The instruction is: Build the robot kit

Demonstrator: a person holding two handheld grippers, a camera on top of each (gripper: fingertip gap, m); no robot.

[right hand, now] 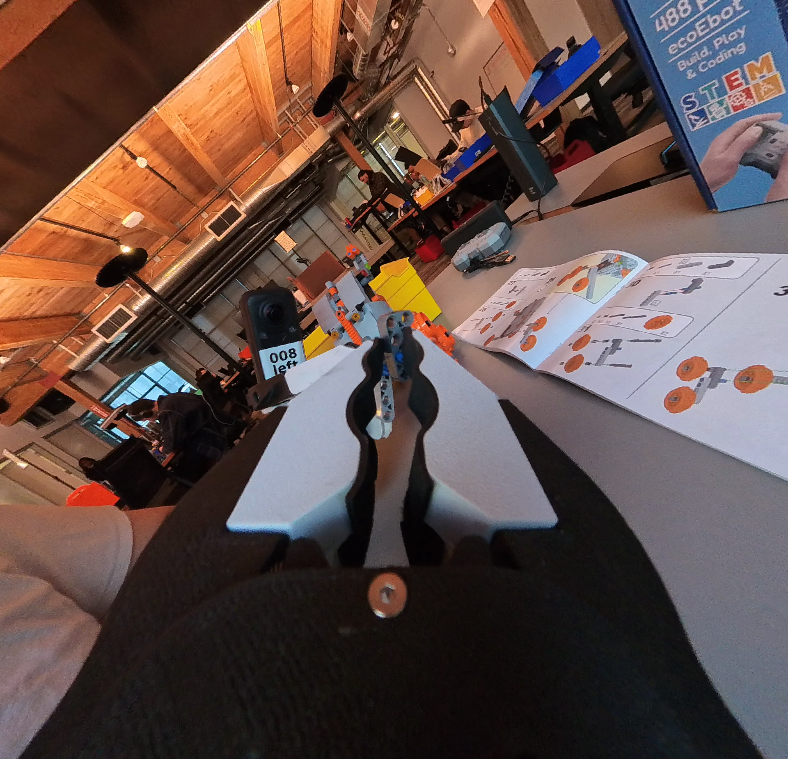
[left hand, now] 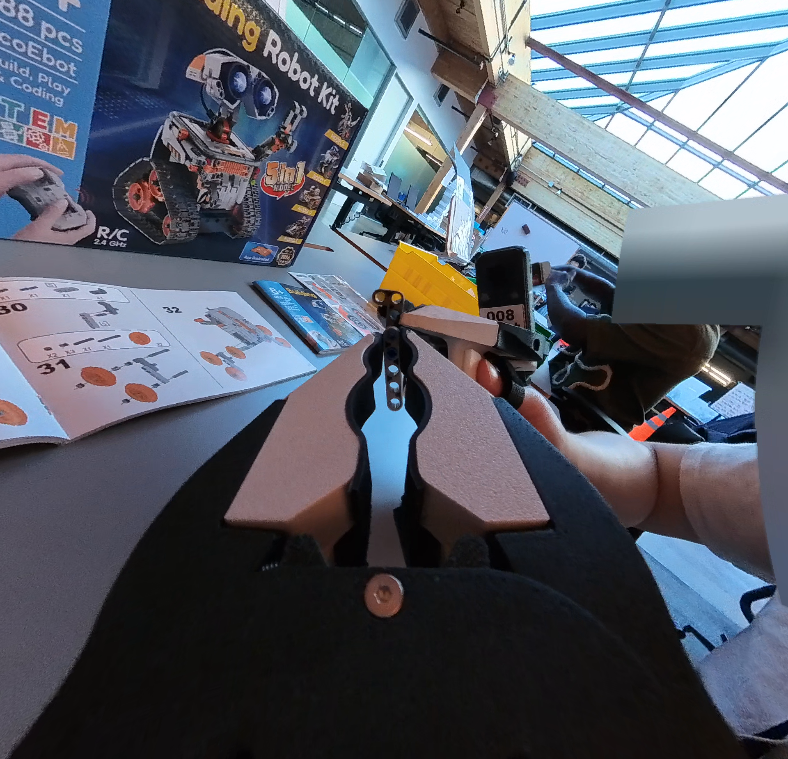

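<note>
Grey perforated beam [left hand: 393, 370]: a narrow strip with a row of round holes, held between the fingers of the left gripper [left hand: 390, 346]. The fingers are pinched on it near their tips; the lower end of the beam hangs free in the gap between the pads, and the upper end carries a black cross-piece [left hand: 387, 298] that stands clear above the fingertips. A blue pin sits in the beam at the grip line.

The right gripper [right hand: 394, 355] meets the same assembly from the opposite side. Its fingers are closed on a grey beam section [right hand: 387, 391] with a blue pin, gripped near the tips. In the left wrist view, one finger of this gripper lies just beside the cross-piece.

Behind the right gripper's tips stands a partly built model [right hand: 356, 312] in grey, white and orange.

On the grey surface [left hand: 128, 483] an open instruction booklet [left hand: 128, 355] lies to the left of the left gripper. A closed booklet [left hand: 315, 312] lies beyond it. The printed kit box [left hand: 192, 112] stands upright at the rear. A yellow bin [left hand: 426, 278] sits behind the grippers.
</note>
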